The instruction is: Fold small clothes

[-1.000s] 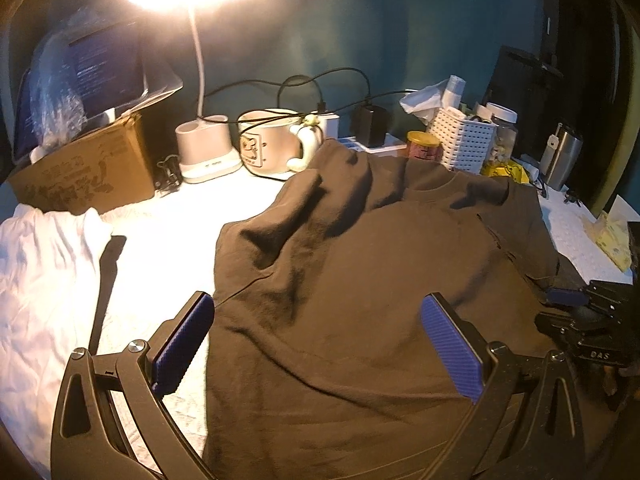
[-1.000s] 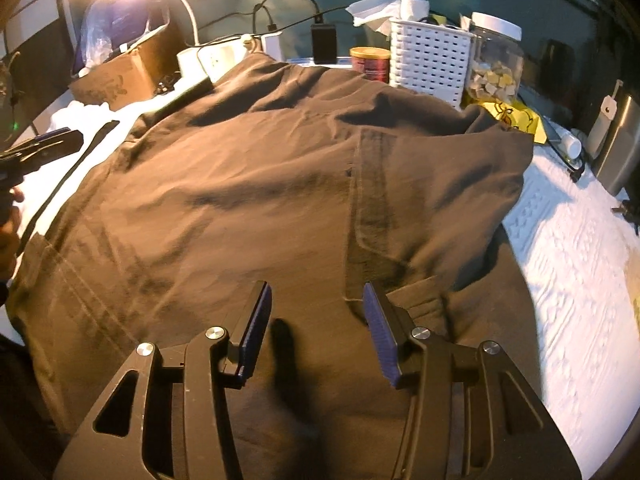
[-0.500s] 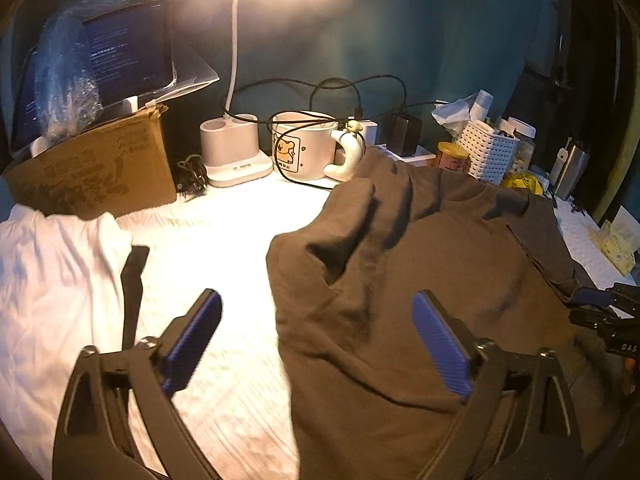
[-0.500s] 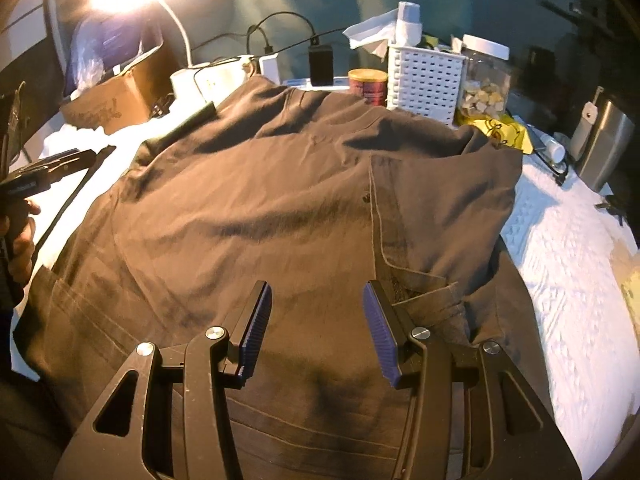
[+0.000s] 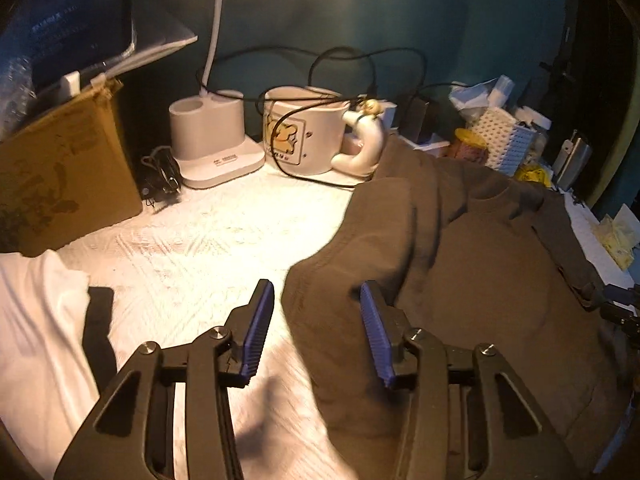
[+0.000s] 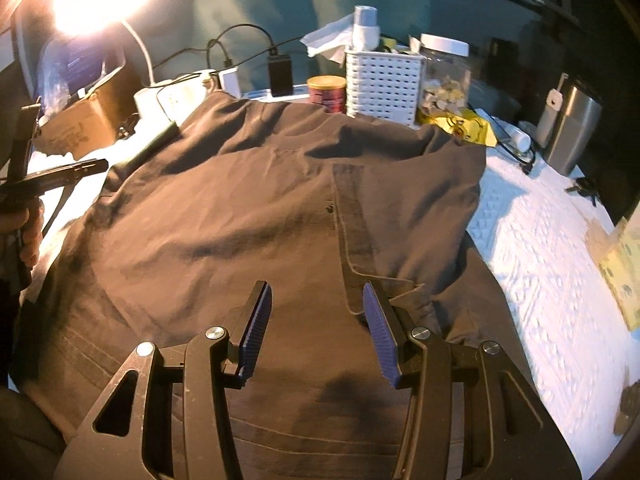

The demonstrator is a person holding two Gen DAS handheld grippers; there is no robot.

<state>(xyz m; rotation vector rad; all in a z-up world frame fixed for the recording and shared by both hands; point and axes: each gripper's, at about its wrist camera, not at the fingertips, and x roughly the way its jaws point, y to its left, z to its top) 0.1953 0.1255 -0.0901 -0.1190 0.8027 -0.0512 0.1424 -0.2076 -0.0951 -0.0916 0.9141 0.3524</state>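
Closing, the left tongs (image 5: 316,320) straddle the brown shirt's (image 5: 460,280) sleeve edge ungripped; right tongs (image 6: 316,320) hover half-open above it; no writing legible.

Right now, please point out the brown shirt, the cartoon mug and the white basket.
brown shirt (image 6: 240,208): right wrist view, its front panel.
cartoon mug (image 5: 304,136): left wrist view, its side wall.
white basket (image 6: 382,84): right wrist view, its perforated front.
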